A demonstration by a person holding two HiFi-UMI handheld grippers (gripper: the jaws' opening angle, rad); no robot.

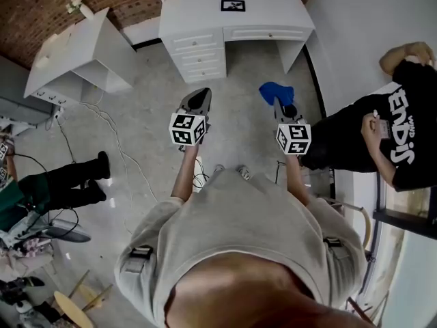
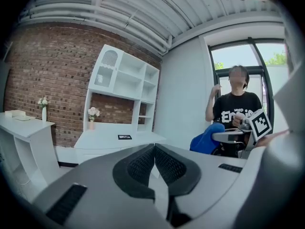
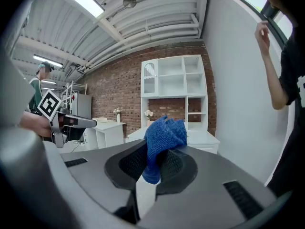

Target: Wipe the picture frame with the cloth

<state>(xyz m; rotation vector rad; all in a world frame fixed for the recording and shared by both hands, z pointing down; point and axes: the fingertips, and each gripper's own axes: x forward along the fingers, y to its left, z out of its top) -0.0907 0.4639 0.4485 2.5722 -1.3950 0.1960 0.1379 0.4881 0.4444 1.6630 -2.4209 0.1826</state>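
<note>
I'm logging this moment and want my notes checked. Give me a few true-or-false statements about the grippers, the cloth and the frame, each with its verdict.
1. The right gripper holds the blue cloth. True.
2. The left gripper is open. False: its fingers are together, with nothing between them.
3. The frame is on the white desk. True.
4. The cloth is touching the frame. False: it is held in the air, well short of the desk.
</note>
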